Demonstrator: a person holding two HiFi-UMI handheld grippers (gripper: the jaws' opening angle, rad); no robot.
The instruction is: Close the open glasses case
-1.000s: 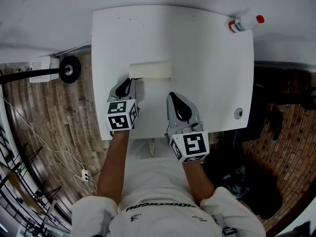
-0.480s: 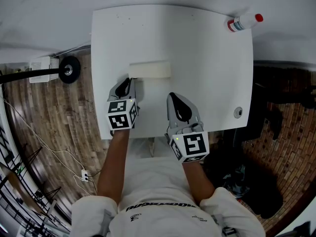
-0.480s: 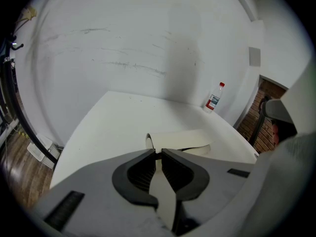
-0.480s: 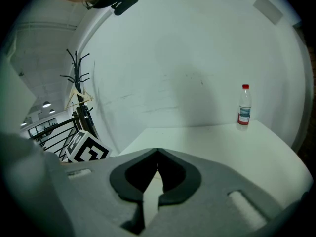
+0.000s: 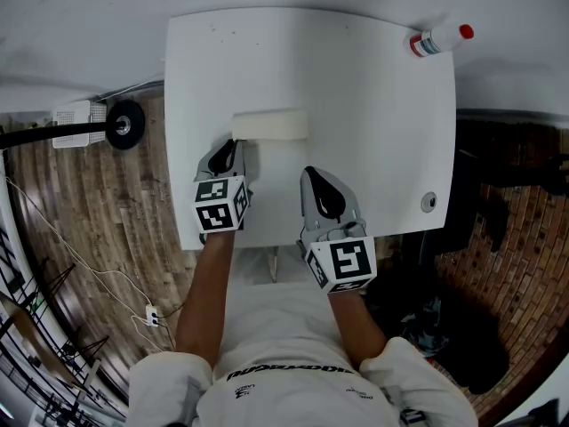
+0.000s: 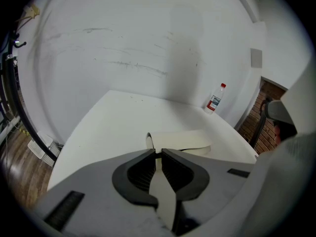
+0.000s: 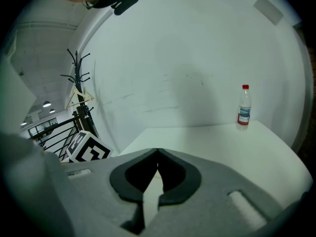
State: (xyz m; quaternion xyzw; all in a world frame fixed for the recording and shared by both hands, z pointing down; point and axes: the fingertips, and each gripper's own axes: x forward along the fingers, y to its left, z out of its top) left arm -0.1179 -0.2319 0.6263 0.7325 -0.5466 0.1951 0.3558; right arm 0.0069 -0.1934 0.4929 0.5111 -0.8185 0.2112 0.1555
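Observation:
A cream glasses case lies flat on the white table, left of the middle. In the left gripper view the case sits just beyond the jaw tips, its lid low over the base with a thin dark gap at the right end. My left gripper is shut and empty, its tips just short of the case's left end and slightly left of it. My right gripper is also shut and empty, nearer the front edge and a little short of the case's right end. The left gripper and the right gripper each show their jaws closed together.
A clear bottle with a red cap lies at the table's far right corner; the gripper views show the bottle upright. A small round fitting sits near the right edge. A black stand and wheel are on the wooden floor at left.

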